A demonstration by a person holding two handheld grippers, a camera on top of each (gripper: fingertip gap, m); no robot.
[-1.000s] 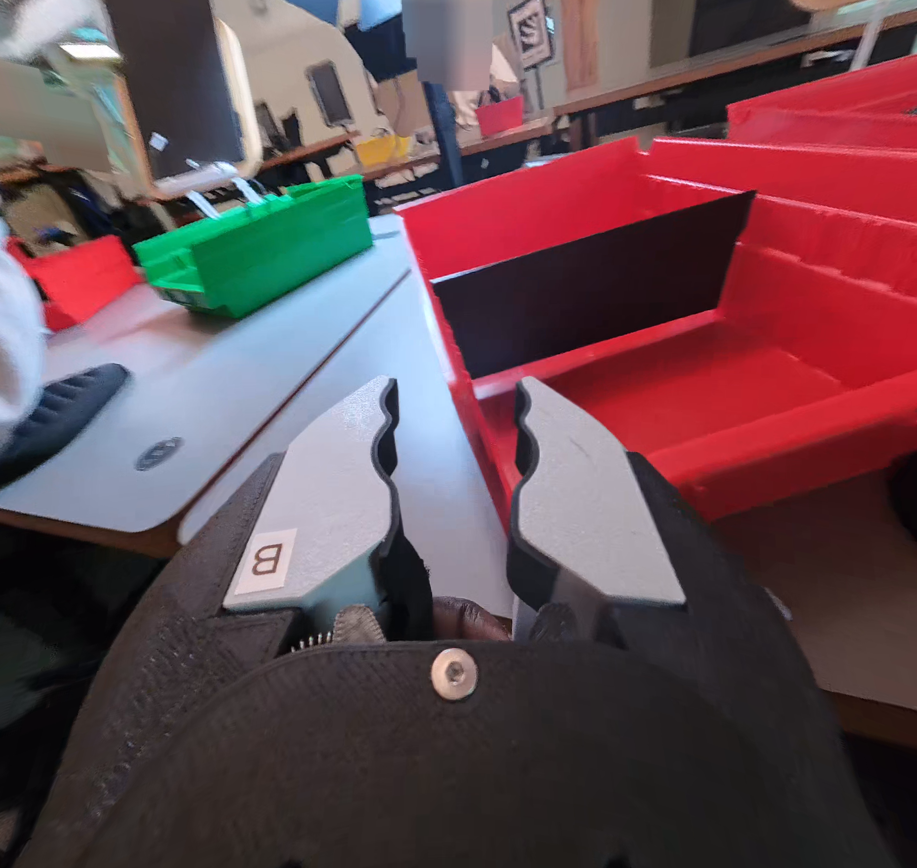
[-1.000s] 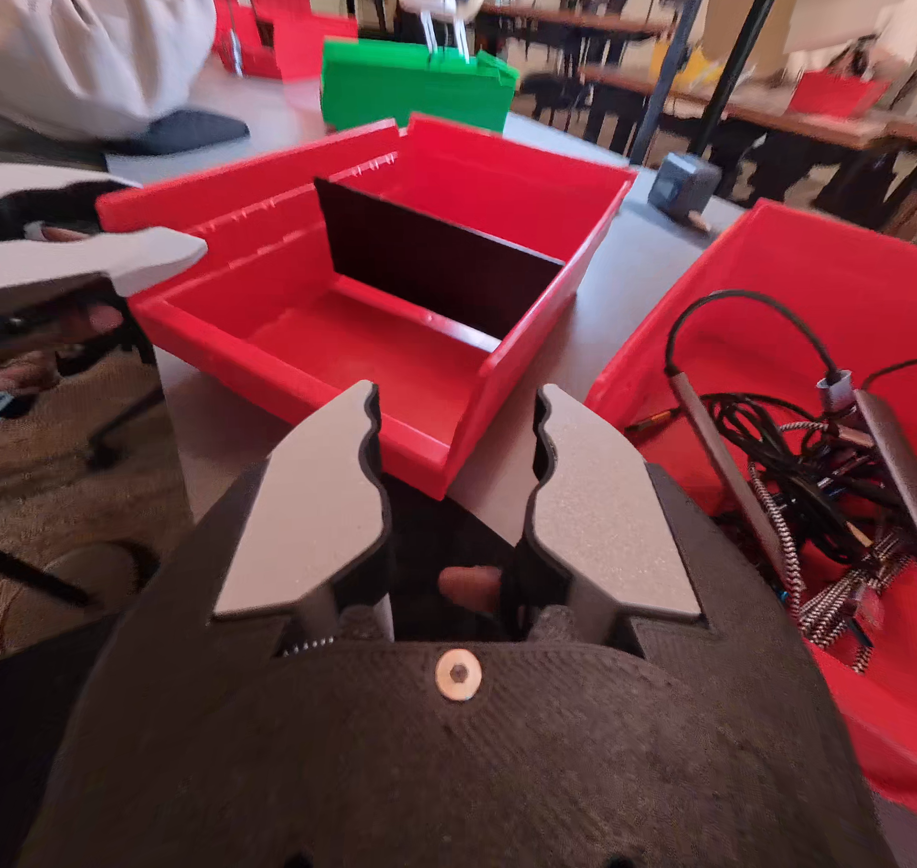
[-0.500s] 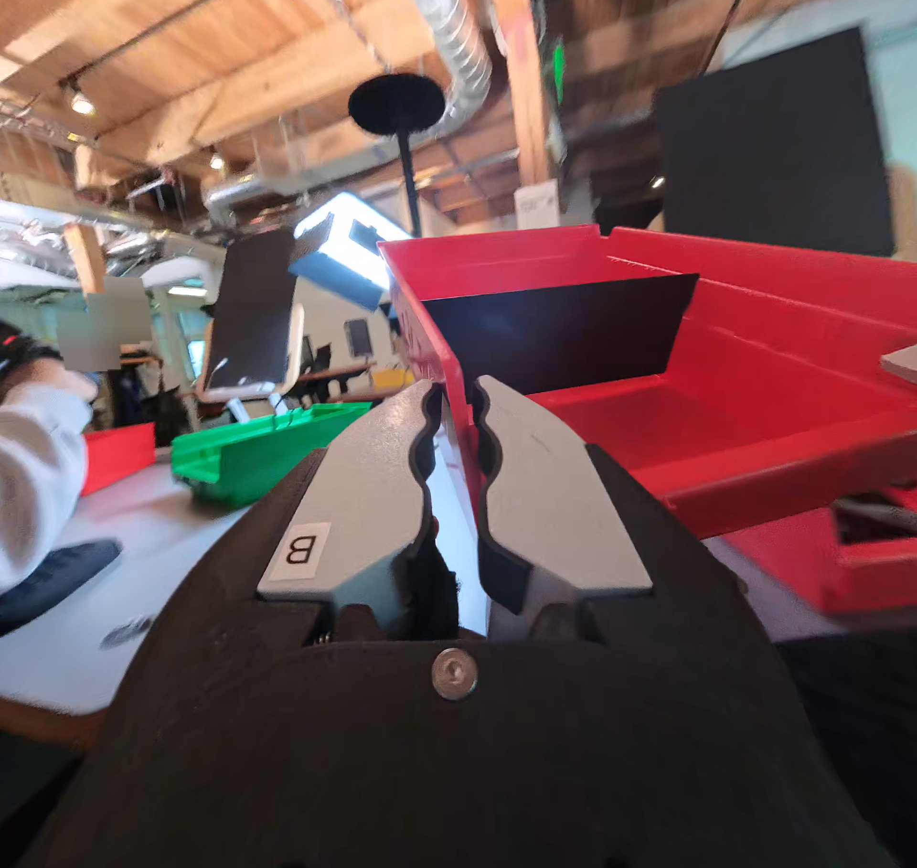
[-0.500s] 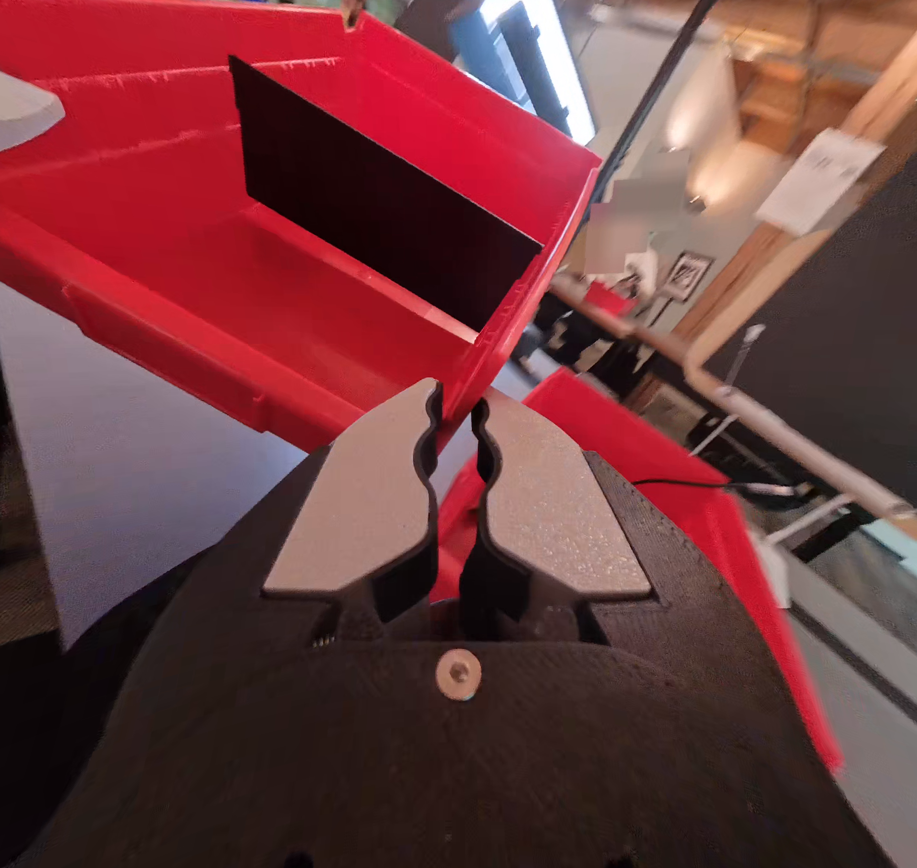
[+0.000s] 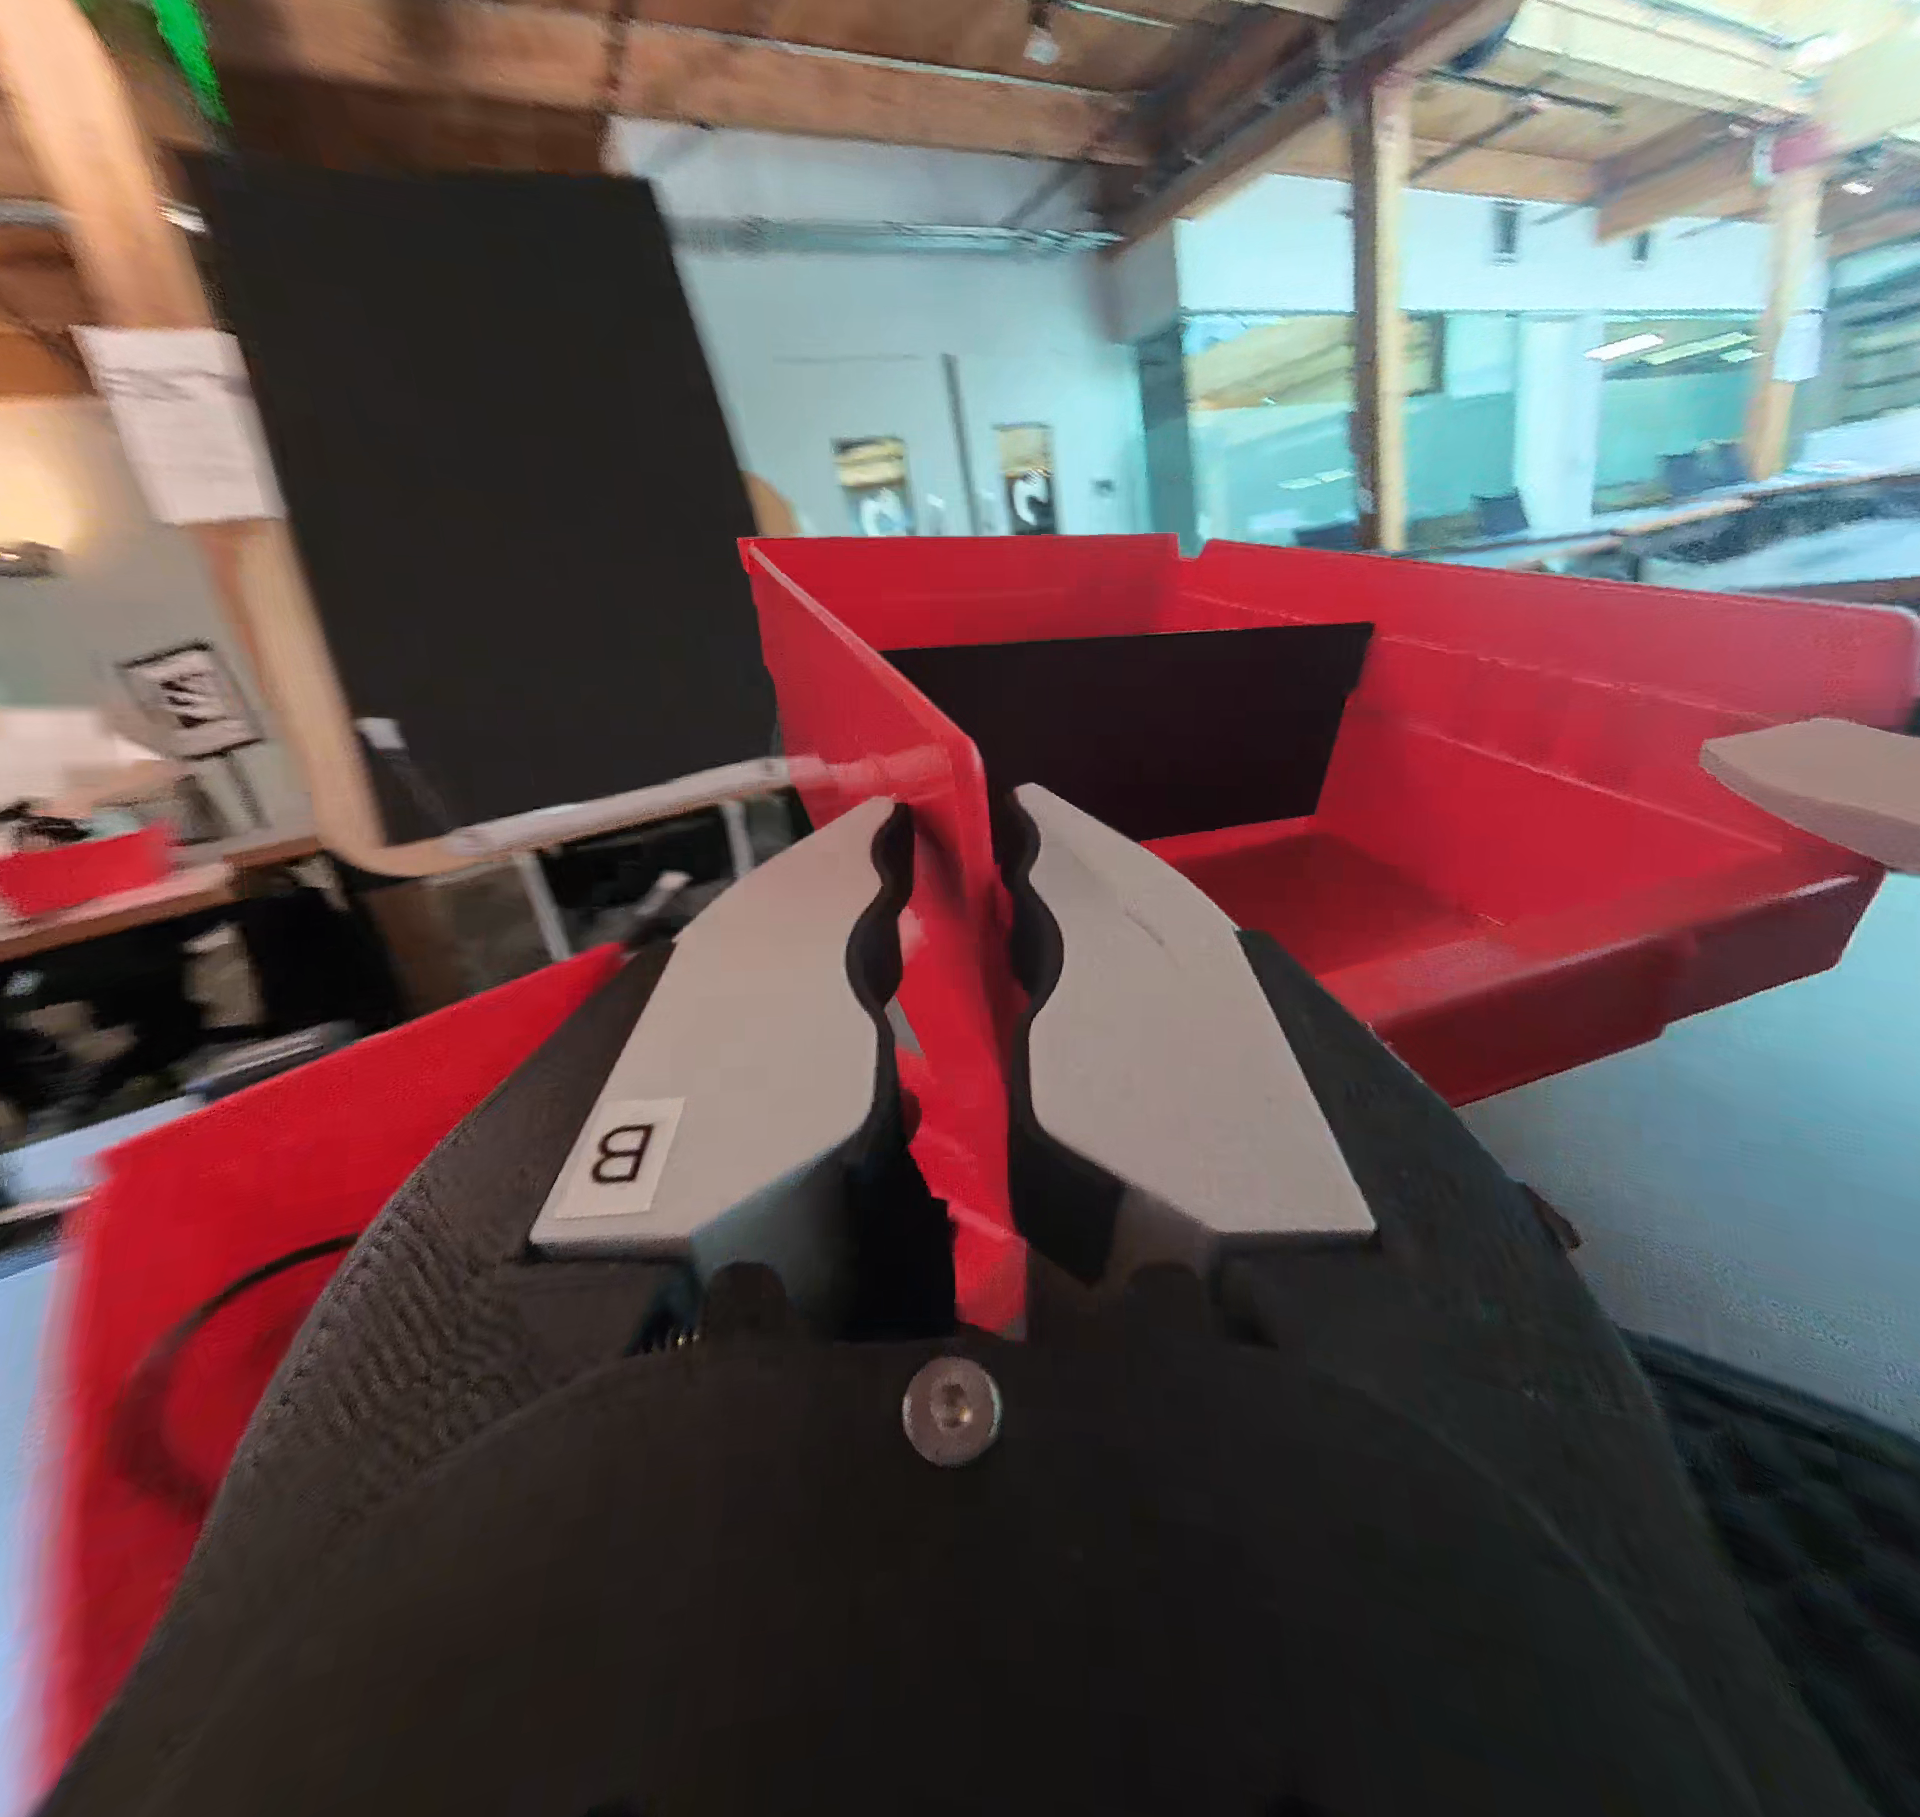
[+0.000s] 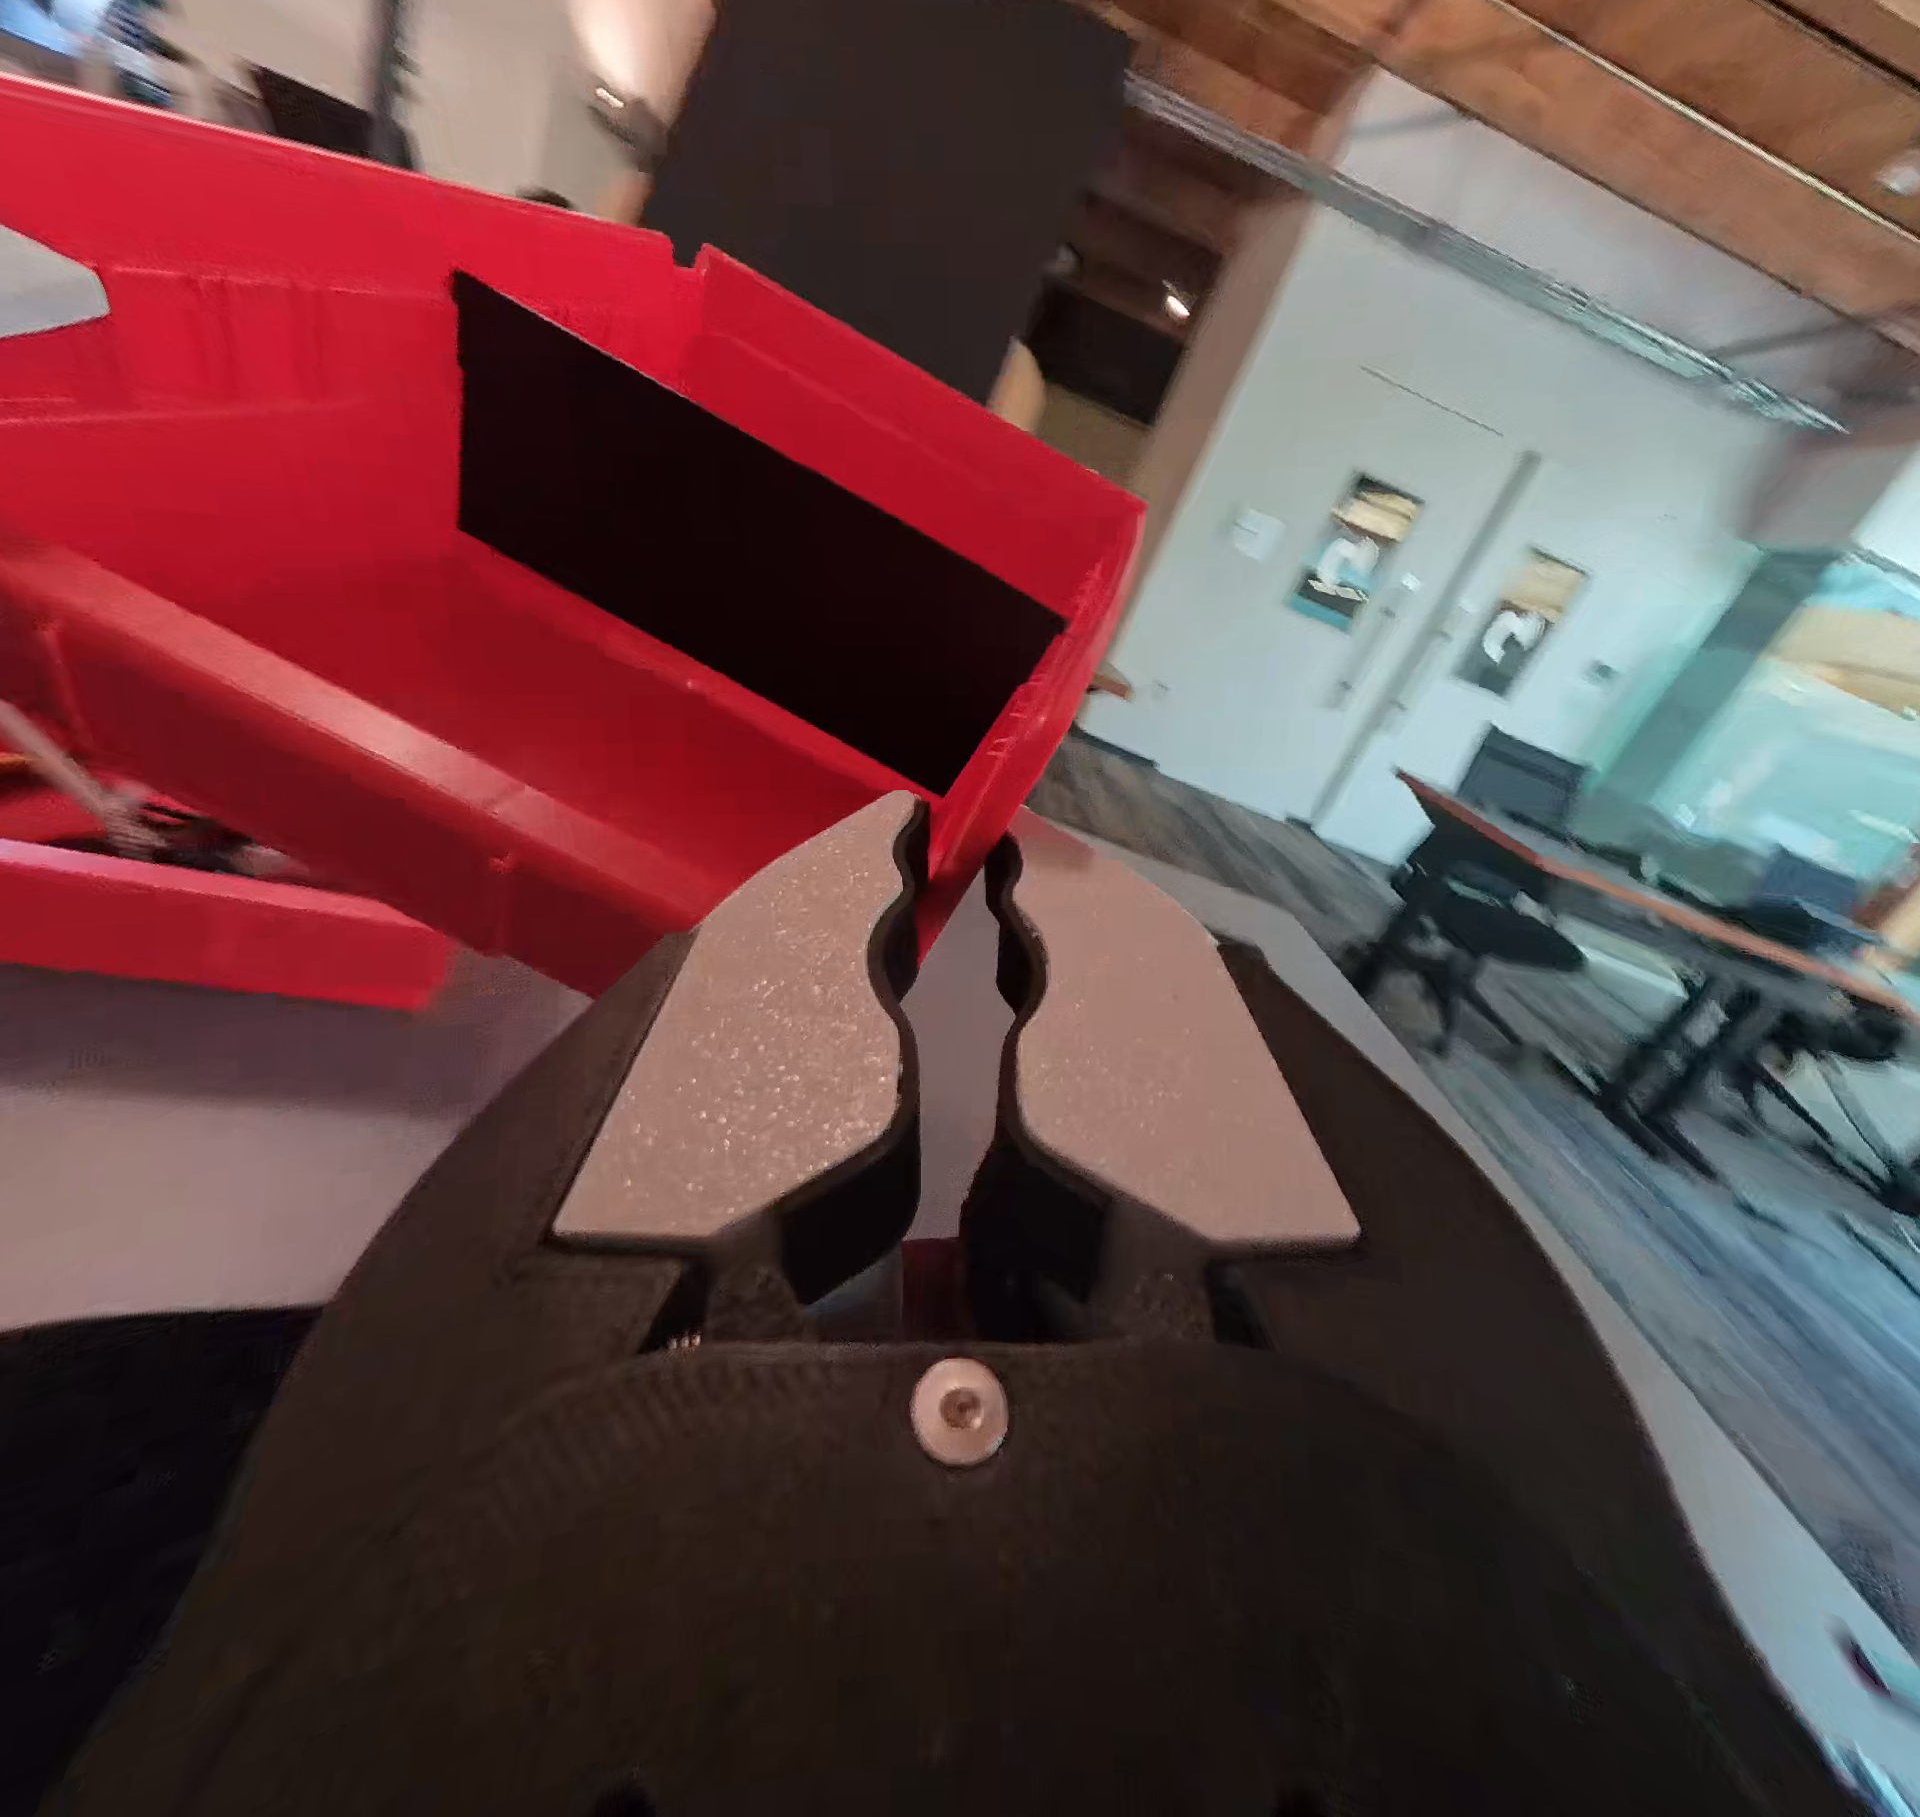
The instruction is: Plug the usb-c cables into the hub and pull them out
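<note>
1. Red plastic bin with a black divider is carried between our two tools, tilted; its front compartment looks empty.
2. We have the left gripper clamped on the bin's left side wall, and the right gripper pinching the right wall at its edge.
3. We judge the two-sided hold keeps the bin level enough to move aside.
4. A second red bin lies below left; dark cable shows in it. We cannot see the hub.
</note>
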